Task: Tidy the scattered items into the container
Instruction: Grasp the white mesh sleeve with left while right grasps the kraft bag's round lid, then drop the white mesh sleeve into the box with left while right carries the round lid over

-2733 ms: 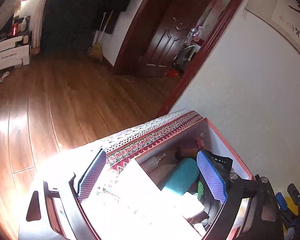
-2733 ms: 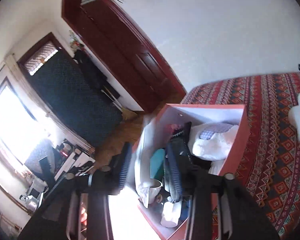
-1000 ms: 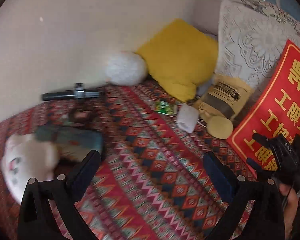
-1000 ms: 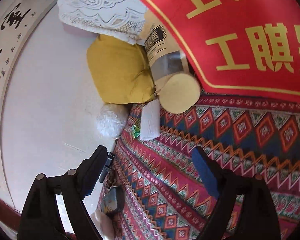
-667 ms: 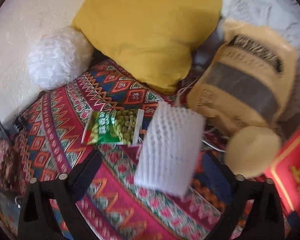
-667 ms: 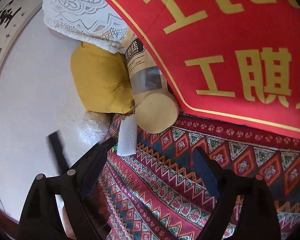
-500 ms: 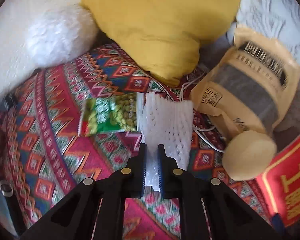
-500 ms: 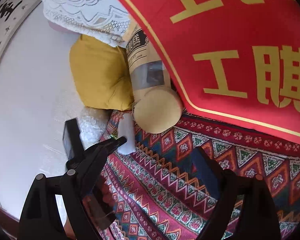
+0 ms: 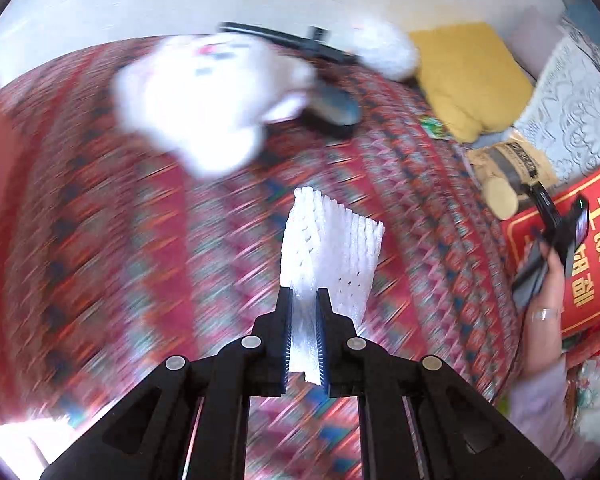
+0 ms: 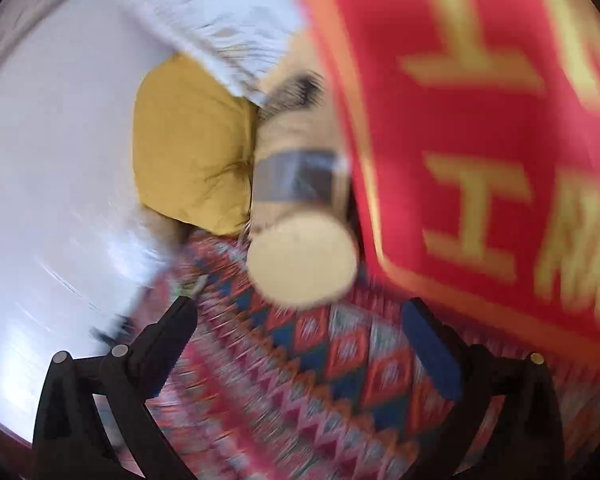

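The left gripper (image 9: 304, 304) is clamped on a white foam net sleeve (image 9: 332, 244), held up clear of the patterned bedspread (image 9: 140, 260), jaws nearly together w/ the foam squeezed between them. Most of that view is motion-smeared: a white plush toy (image 9: 204, 96) far left is just a blur, and a dark object beside it can't be identified. A red edge at far left is cut off (maybe the box, can't tell). The right gripper (image 10: 300, 320) has just been opening, fingers wide w/ nothing between them, near a tan paper bag (image 10: 300, 208). Beside the bag are a yellow cushion (image 10: 188, 152) and a red banner (image 10: 480, 120), both blurred.
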`<action>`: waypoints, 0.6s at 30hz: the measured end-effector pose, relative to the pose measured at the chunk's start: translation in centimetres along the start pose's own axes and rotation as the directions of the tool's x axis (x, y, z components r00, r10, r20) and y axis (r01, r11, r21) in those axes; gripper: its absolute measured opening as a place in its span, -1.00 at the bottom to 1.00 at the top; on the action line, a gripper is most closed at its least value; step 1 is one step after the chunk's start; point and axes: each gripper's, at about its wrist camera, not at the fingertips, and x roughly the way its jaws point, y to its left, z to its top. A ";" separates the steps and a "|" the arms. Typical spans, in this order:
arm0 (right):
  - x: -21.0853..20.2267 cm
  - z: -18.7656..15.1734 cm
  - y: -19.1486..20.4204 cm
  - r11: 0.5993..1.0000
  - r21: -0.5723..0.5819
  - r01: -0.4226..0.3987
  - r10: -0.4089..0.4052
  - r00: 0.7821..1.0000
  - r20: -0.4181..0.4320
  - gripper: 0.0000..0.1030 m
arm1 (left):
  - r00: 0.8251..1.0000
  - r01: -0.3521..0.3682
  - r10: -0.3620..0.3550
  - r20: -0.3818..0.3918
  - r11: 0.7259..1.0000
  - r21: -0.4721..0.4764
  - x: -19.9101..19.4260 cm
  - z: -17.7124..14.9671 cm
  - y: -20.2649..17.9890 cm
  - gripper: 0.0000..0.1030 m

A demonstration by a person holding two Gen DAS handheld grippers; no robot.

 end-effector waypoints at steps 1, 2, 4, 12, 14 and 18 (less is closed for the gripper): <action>0.8 0.3 1.9 0.986 -0.153 0.069 -0.063 0.997 0.042 0.99 | 1.000 -0.016 0.017 0.011 1.000 -0.025 -1.2 -1.4 1.6 -0.85; 1.8 0.4 3.5 0.945 -0.291 0.146 -0.129 0.989 0.077 0.99 | 0.999 -0.023 0.024 0.021 0.998 -0.053 -2.4 -2.7 3.0 -0.85; 4.3 0.1 5.4 0.864 -0.441 0.243 -0.225 0.970 0.092 0.99 | 0.999 -0.031 0.035 0.033 0.992 -0.123 -4.1 -4.9 6.2 -0.85; 10.7 -0.4 5.6 0.820 -0.511 0.258 -0.345 0.935 -0.082 0.93 | 0.998 -0.033 0.045 0.052 0.978 -0.207 -6.3 -8.0 10.6 -0.85; 9.2 -0.3 5.4 0.843 -0.494 0.215 -0.303 0.947 -0.104 0.92 | 0.996 -0.010 0.028 0.089 0.980 -0.199 -7.6 -8.3 10.4 -0.85; 1.3 -0.5 6.9 0.877 -0.473 0.081 -0.133 0.988 -0.078 0.92 | 0.983 0.026 0.015 0.181 0.975 -0.221 -11.5 -8.3 11.4 -0.84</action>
